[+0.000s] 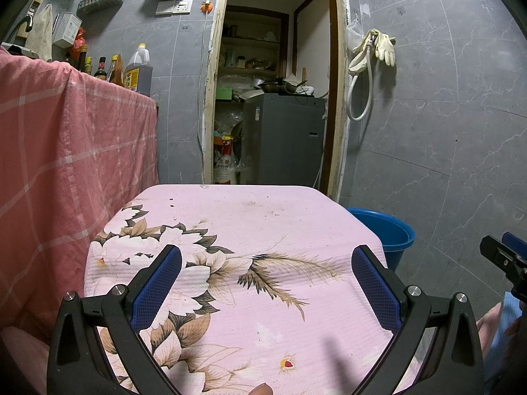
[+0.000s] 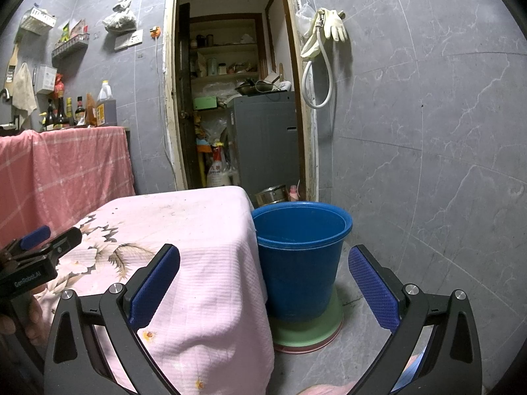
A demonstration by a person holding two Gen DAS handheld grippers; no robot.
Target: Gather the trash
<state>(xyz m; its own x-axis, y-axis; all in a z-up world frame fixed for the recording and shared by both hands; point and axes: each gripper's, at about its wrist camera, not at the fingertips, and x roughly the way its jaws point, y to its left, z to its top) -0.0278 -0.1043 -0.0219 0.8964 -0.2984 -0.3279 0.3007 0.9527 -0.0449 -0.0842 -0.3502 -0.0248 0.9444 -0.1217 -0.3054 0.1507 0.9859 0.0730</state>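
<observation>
A small table under a pink floral cloth (image 1: pixel 280 223) fills the left wrist view. My left gripper (image 1: pixel 266 251) hovers open above its near half, holding nothing. Only a few dark specks (image 1: pixel 171 200) and a faint smudge lie on the cloth near the far edge. A blue bucket (image 2: pixel 299 256) stands on the floor against the table's right side (image 2: pixel 204 230), on a green and pink basin (image 2: pixel 309 332). My right gripper (image 2: pixel 264 249) is open and empty, facing the bucket from the front. The part of the bucket's inside that shows holds nothing.
A counter draped in pink checked cloth (image 1: pixel 66 151) stands to the left, with bottles (image 1: pixel 138 72) on top. Behind the table an open doorway (image 2: pixel 230 98) leads to a grey appliance (image 2: pixel 263 141) and shelves. Grey tiled wall and floor lie to the right; gloves and a hose (image 2: pixel 326 33) hang there.
</observation>
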